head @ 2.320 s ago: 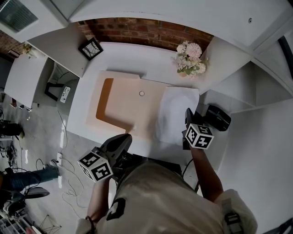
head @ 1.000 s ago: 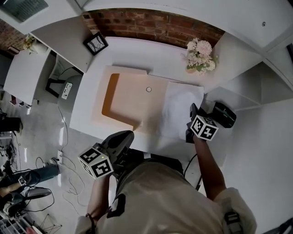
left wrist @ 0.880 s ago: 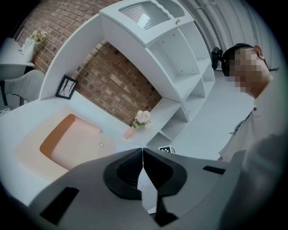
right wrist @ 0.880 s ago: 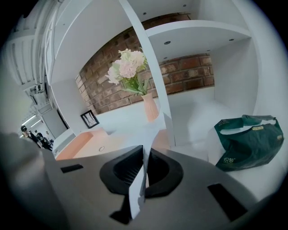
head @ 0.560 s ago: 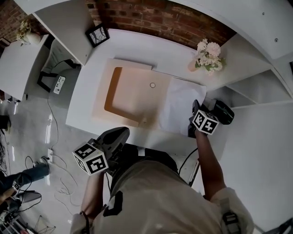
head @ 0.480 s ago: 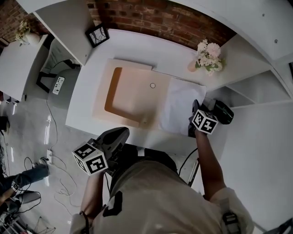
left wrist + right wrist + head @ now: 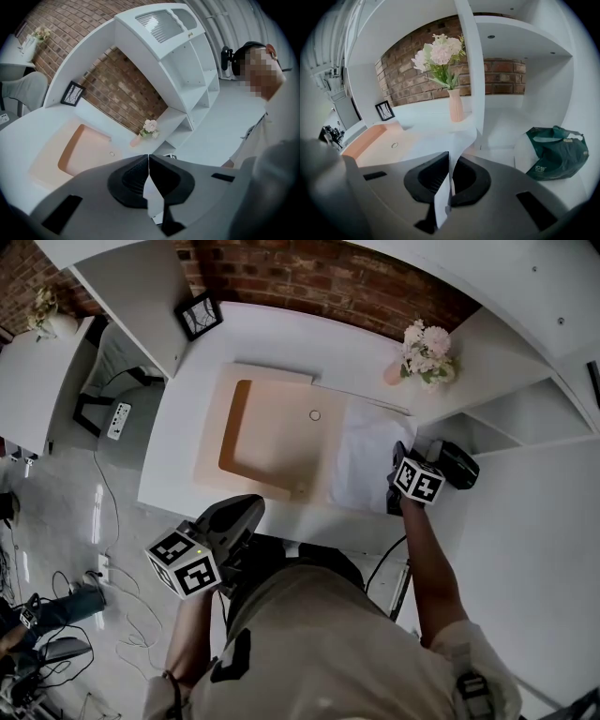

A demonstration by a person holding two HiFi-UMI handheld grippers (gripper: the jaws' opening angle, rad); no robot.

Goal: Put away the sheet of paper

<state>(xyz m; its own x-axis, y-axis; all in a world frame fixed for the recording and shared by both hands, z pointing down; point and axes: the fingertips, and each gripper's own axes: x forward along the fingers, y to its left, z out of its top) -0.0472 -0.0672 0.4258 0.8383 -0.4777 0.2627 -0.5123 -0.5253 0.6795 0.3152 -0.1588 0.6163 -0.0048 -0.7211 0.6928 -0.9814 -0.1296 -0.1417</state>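
My right claw [image 7: 397, 458] [image 7: 450, 160] is pinched on the sheet of paper [image 7: 361, 457] [image 7: 462, 137], with both jaws pressed on its right edge. The white sheet curls up from the desk [image 7: 272, 345] into my grip. The rest of it lies flat at the right end of the tabletop, against the right edge of the peach mat [image 7: 272, 432]. I cannot tell whether it overlaps that mat.

My left claw [image 7: 249, 512] [image 7: 148, 161] is empty, with its 2 jaws closed together, held off the near edge of the desk.

A vase of pale flowers [image 7: 422, 341] [image 7: 454, 105] stands at the far right corner and a picture frame [image 7: 198, 315] at the far left. A dark green bag [image 7: 457, 465] [image 7: 555, 150] sits on the side shelf, just right of my right claw.
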